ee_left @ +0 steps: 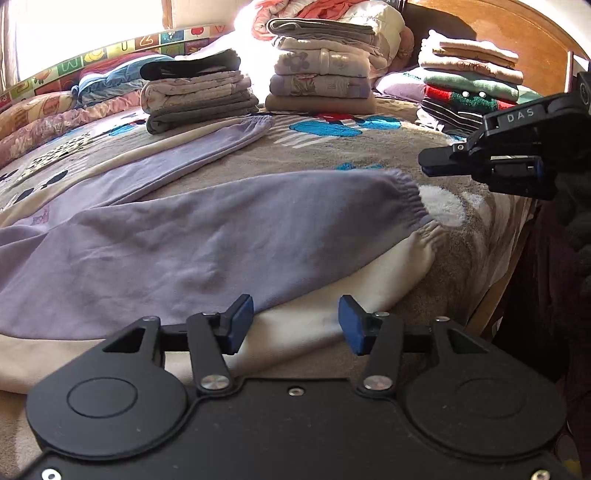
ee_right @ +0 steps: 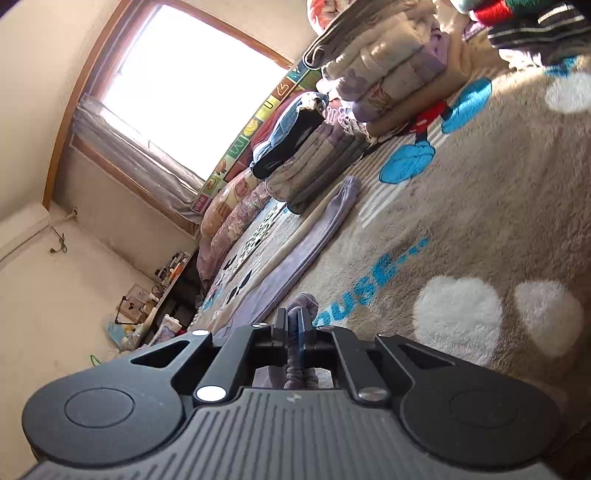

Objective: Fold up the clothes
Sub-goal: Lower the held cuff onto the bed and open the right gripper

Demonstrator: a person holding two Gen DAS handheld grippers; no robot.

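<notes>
The lilac garment (ee_left: 166, 240) lies spread flat on the blanket (ee_left: 332, 155), filling the left wrist view from 9 o'clock to the centre. It has two long limbs; I cannot tell whether they are legs or sleeves. The near one ends in a gathered near cuff (ee_left: 410, 195) toward 2 o'clock. The far one runs up to a far cuff (ee_left: 258, 122) at about 12 o'clock. A cream layer (ee_left: 369, 280) shows from under the near limb at 5 o'clock.

The left gripper (ee_left: 295, 321) sits low at 6 o'clock with its jaws wide apart. It holds nothing, and the cream layer and the lilac edge lie just ahead of its blue pads (ee_left: 240, 321).

The right gripper (ee_left: 424, 166) comes in from 3 o'clock, its tip just beside the near cuff. In its own view the fingers are almost together and lilac cloth shows in the slit between them. From the left view the cuff looks flat on the bed, so I cannot tell whether the cloth is pinched.

Three folded stacks stand on the blanket: grey stack (ee_left: 199, 96) at 11 o'clock, floral stack (ee_left: 321, 74) at 12, striped stack (ee_left: 469, 74) at 1, before a wooden headboard (ee_left: 498, 33)
</notes>
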